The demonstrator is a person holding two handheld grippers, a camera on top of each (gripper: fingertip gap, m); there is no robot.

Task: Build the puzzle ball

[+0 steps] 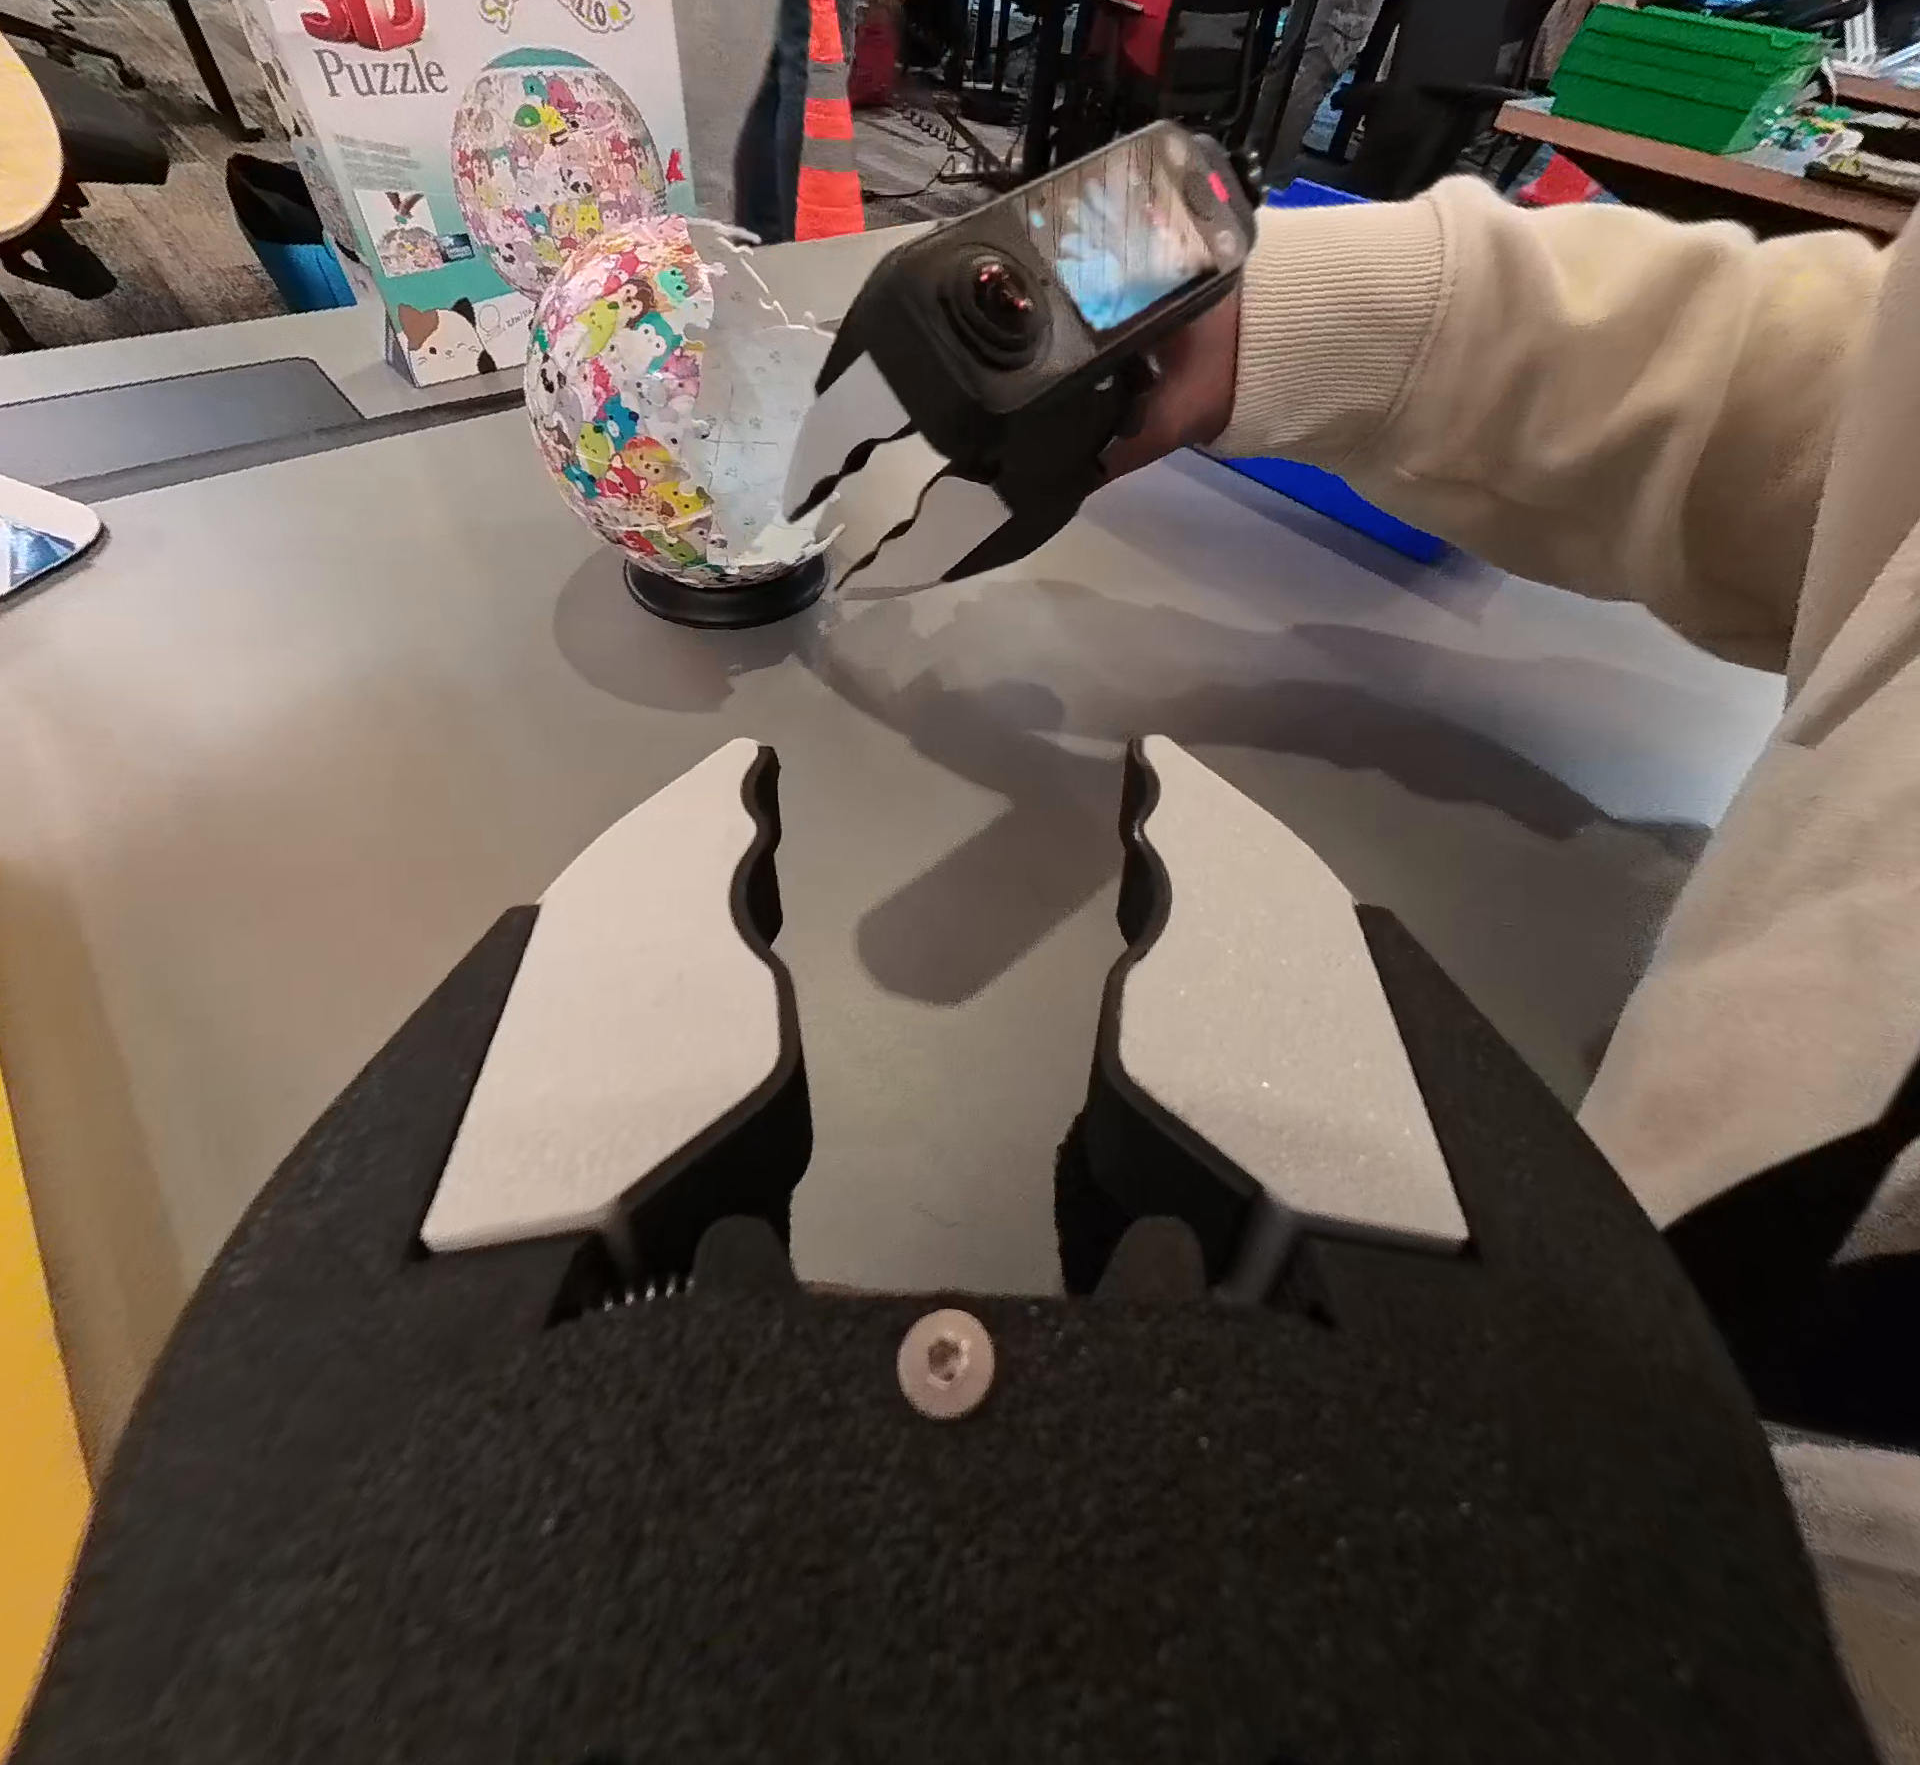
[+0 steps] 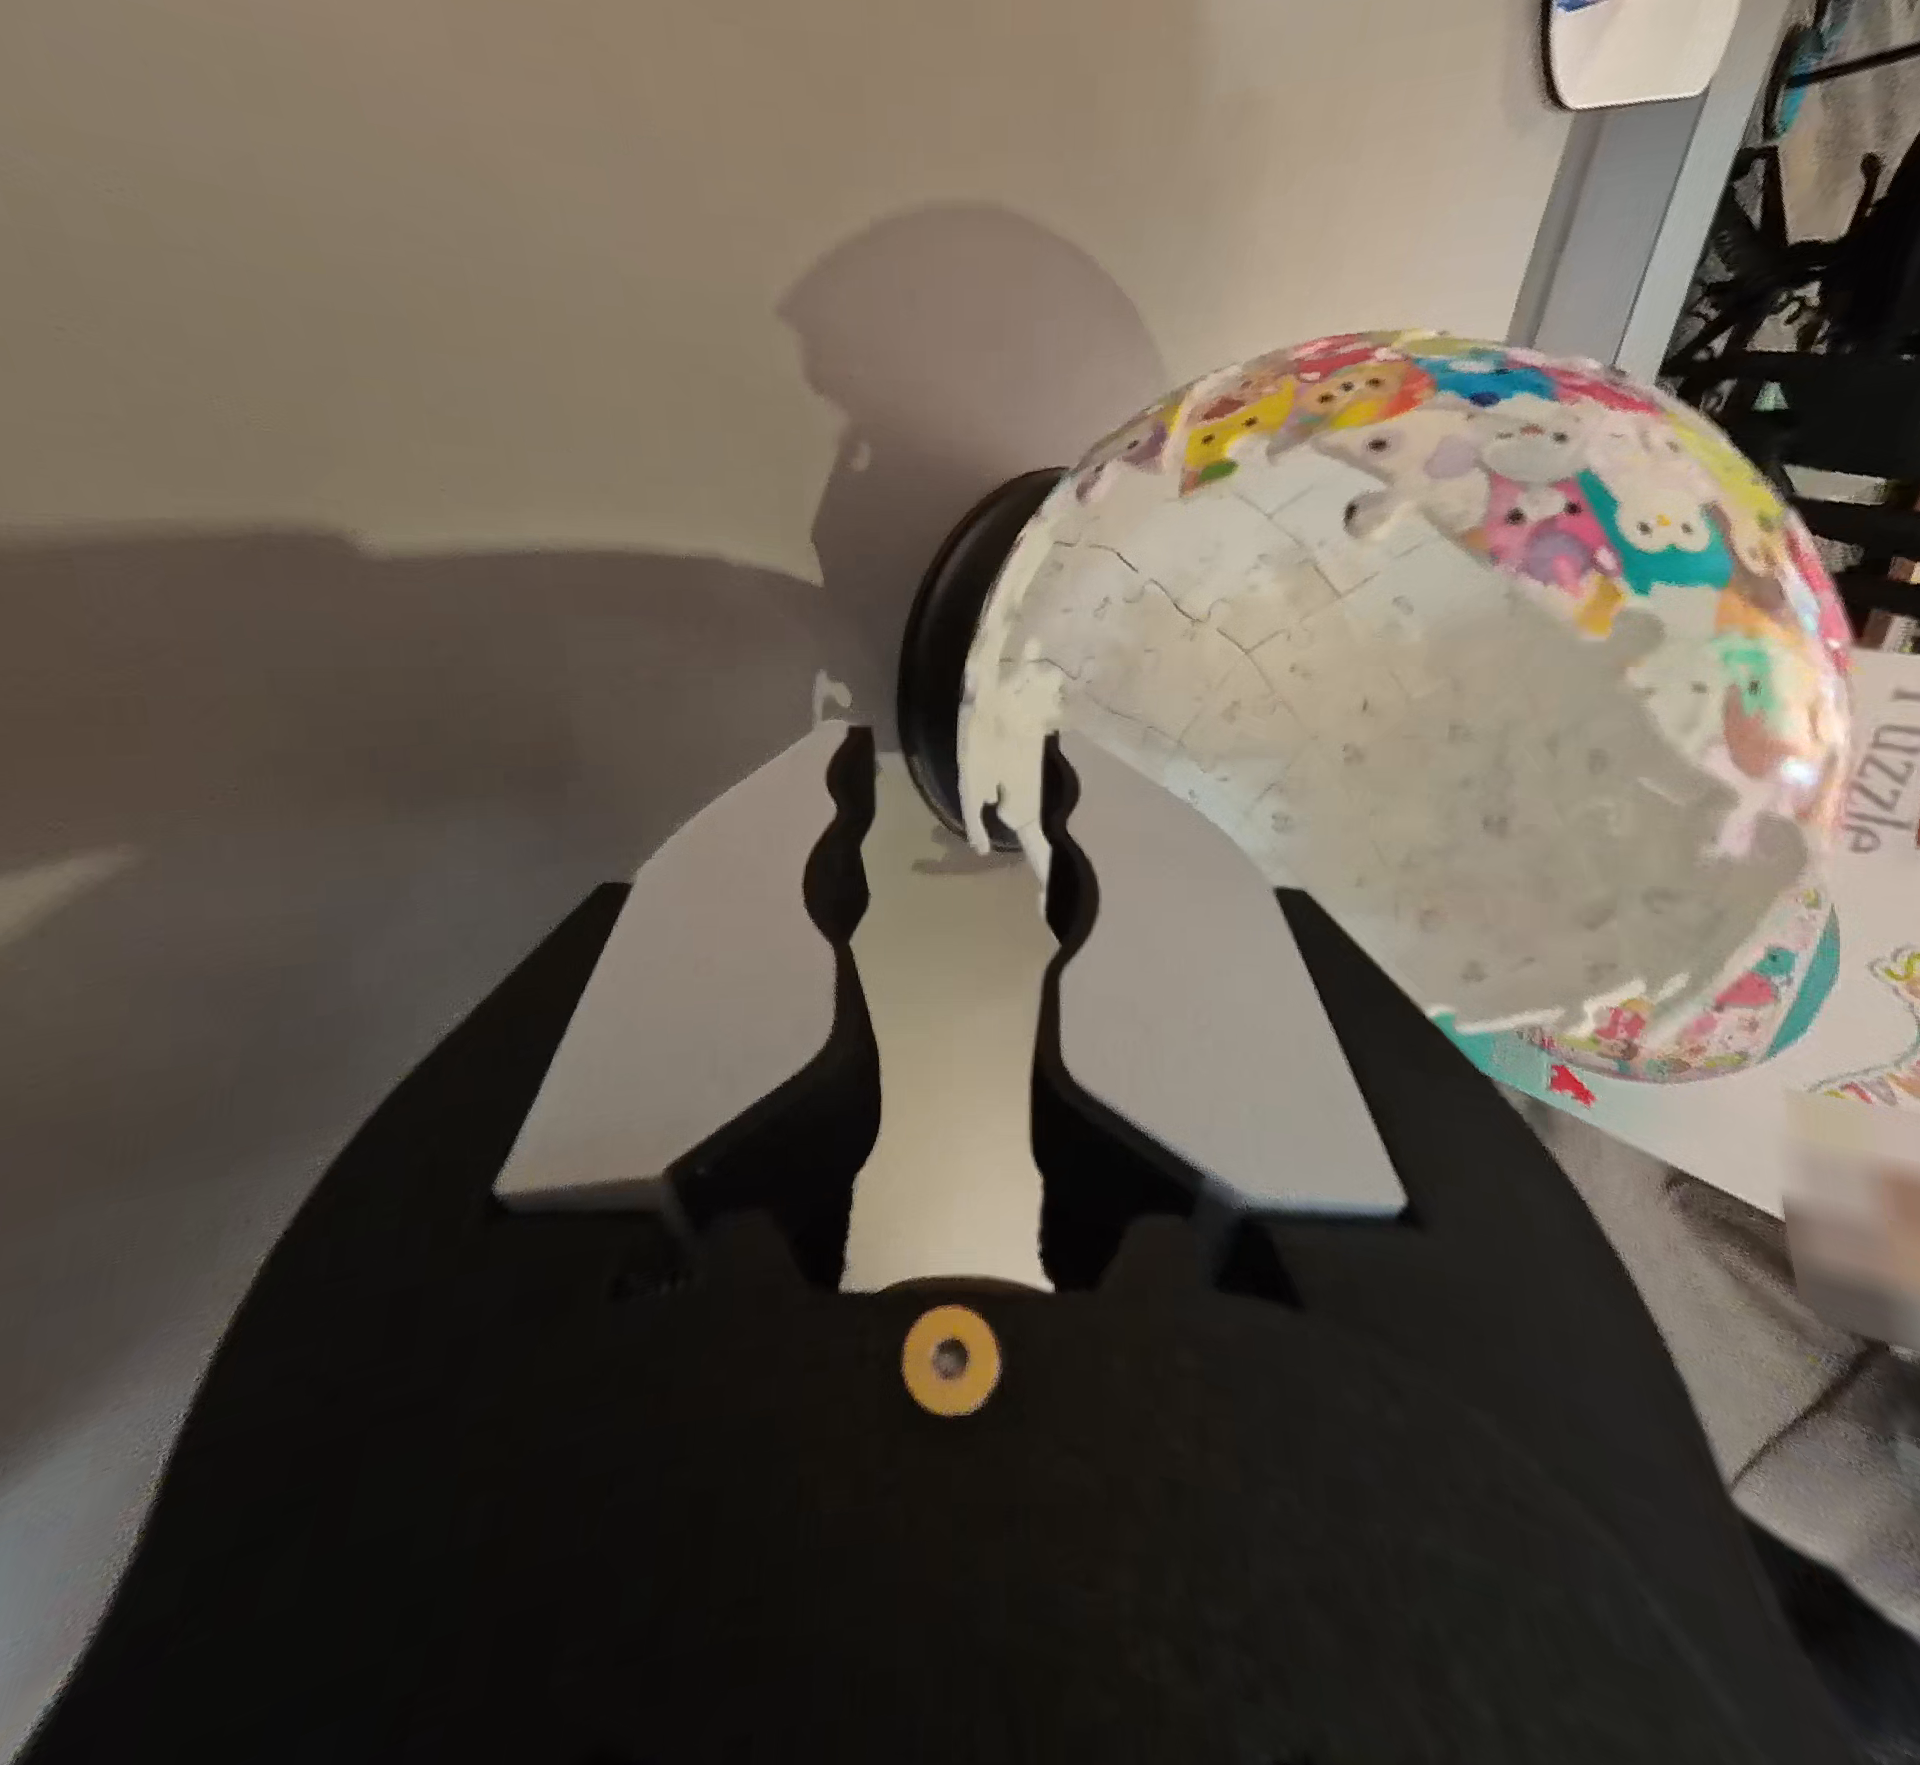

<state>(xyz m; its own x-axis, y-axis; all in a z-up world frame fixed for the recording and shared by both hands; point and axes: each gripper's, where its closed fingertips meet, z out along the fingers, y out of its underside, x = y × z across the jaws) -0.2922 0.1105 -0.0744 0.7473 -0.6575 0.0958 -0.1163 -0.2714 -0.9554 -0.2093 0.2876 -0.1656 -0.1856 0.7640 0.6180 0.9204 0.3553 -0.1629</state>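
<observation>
Box (image 1: 457, 126) stands far left on the surface (image 1: 312, 728), and the half-built ball (image 1: 623, 406) sits just right of it on a black stand (image 1: 727, 588), its open white inside facing right. Left gripper (image 1: 951, 759) hangs near, jaws apart and empty, well short of the ball. Right gripper (image 1: 831, 546) is far closer: its jaws, apart, reach the shell's jagged lower edge by the stand. Any held piece cannot be made out.
</observation>
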